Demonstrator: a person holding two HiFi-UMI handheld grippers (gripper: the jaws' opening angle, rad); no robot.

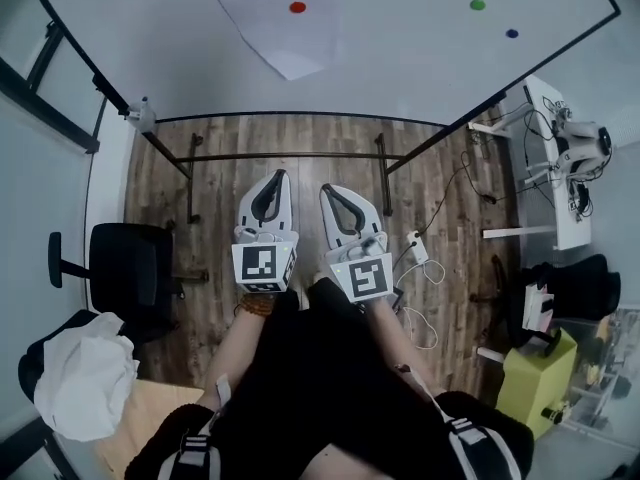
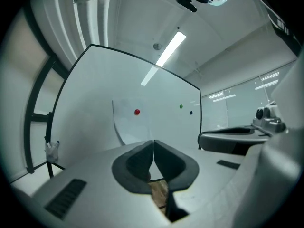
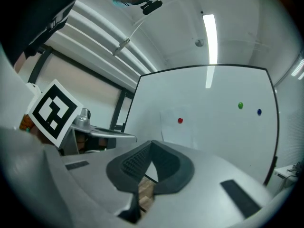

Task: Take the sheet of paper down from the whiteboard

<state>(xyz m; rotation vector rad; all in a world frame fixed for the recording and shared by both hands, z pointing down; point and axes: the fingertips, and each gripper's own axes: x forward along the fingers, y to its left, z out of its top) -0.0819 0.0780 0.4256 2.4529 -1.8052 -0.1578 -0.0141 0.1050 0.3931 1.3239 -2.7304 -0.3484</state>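
A white sheet of paper (image 1: 287,23) hangs on the whiteboard (image 1: 400,68), pinned by a red magnet (image 1: 297,8); one lower corner curls off the board. The paper (image 2: 133,125) and red magnet (image 2: 137,112) show ahead in the left gripper view, and the paper (image 3: 178,127) with its magnet (image 3: 180,120) in the right gripper view. My left gripper (image 1: 274,181) and right gripper (image 1: 336,193) are held side by side, pointing level at the board and well short of it. Both are shut with nothing between the pads.
A green magnet (image 1: 477,5) and a blue magnet (image 1: 512,34) sit on the board to the right of the paper. The board's black stand (image 1: 290,155) rests on wood floor. A black chair (image 1: 125,268) stands left; a white desk (image 1: 555,158) and cables lie right.
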